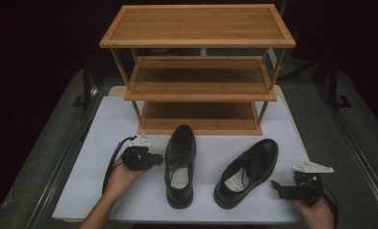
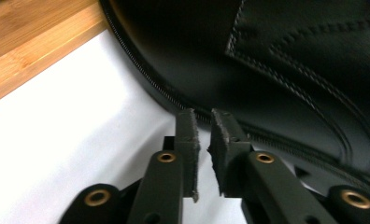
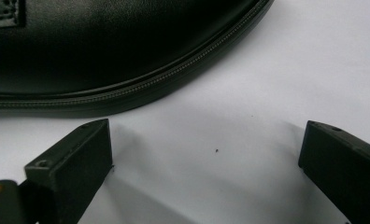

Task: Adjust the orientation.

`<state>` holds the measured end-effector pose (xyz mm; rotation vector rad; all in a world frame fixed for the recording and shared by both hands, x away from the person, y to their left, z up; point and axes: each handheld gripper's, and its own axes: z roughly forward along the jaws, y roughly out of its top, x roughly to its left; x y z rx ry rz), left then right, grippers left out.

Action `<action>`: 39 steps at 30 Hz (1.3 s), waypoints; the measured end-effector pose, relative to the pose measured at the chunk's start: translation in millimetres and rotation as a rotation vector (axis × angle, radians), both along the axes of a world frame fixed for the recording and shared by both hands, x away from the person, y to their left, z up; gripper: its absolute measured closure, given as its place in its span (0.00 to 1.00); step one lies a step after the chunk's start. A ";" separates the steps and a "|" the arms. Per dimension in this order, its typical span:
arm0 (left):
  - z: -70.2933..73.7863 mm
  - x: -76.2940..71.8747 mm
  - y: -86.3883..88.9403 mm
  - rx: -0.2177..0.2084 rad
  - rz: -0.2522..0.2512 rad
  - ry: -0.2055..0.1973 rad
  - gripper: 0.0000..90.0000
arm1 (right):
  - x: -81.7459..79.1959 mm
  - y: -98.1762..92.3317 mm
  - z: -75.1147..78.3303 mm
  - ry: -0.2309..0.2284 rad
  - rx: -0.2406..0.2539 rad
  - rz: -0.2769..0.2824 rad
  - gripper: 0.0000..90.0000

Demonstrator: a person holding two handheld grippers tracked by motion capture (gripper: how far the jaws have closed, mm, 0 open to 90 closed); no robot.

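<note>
Between my left gripper's [image 2: 202, 128] jaws sits a narrow empty gap, nearly closed, tips just beside the welt of the left black shoe [image 1: 180, 162]. My right gripper [image 1: 283, 189] is spread wide, gripping nothing, low on the white tabletop [image 1: 110, 124] near the right shoe [image 1: 246, 171]. Both shoes stand side by side in front of the bamboo rack [image 1: 199, 71], toes toward it.

Glossy black leather shoes [image 1: 180, 164], bamboo-wood rack [image 1: 199, 71], matt white tbl [image 1: 106, 124]
</note>
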<state>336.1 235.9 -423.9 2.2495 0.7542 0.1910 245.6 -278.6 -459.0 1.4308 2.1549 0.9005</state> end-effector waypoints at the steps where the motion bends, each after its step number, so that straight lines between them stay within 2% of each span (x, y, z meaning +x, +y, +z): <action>1: 0.4 -1.7 2.7 0.003 0.006 0.000 0.80 | 0.0 0.0 0.0 0.000 0.000 0.000 0.03; 2: 1.2 -4.7 8.1 0.011 0.011 0.004 0.70 | 0.0 0.0 0.0 0.000 0.000 0.000 0.03; 5: 1.2 -9.0 15.3 0.029 0.018 0.003 0.56 | 0.0 -0.1 0.1 0.001 0.000 0.000 0.03; 6: 1.1 -10.9 17.6 0.033 0.017 0.004 0.56 | 0.0 -0.1 0.1 0.001 0.000 0.000 0.03; 11: 0.1 -27.3 33.9 0.068 0.044 -0.030 0.33 | -0.2 0.3 0.1 0.001 0.003 -0.003 0.03; 13: -1.5 -32.0 38.7 0.085 0.052 -0.039 0.20 | -0.1 -0.1 0.0 0.000 0.003 -0.001 0.03; 14: -2.9 -34.7 41.2 0.095 0.060 -0.042 0.20 | -0.1 -0.1 0.0 0.000 0.003 -0.001 0.03; 15: -5.2 -39.3 46.9 0.110 0.064 -0.047 0.14 | -0.1 -0.5 0.2 0.002 0.005 -0.001 0.03; 17: -6.5 -42.3 50.6 0.106 0.072 -0.045 0.12 | -0.1 -0.6 0.2 0.002 0.008 -0.002 0.03; 20: -8.5 -48.5 59.3 0.099 0.078 -0.050 0.01 | 0.2 0.3 0.3 0.004 -0.002 0.000 0.02; 22: -13.7 -53.8 69.3 0.096 0.092 -0.060 0.00 | 0.5 -0.4 0.4 0.003 0.000 0.001 0.03; 28: -23.3 -58.9 83.5 0.106 0.113 -0.052 0.00 | 0.4 -0.3 0.3 0.003 0.000 0.001 0.02; 29: -27.1 -59.7 86.9 0.067 0.117 -0.061 0.00 | 0.5 -0.6 0.4 0.003 0.004 0.001 0.02; 39: -27.5 -60.0 86.2 0.076 0.115 -0.066 0.00 | 0.9 -3.1 2.0 0.013 0.030 0.001 0.05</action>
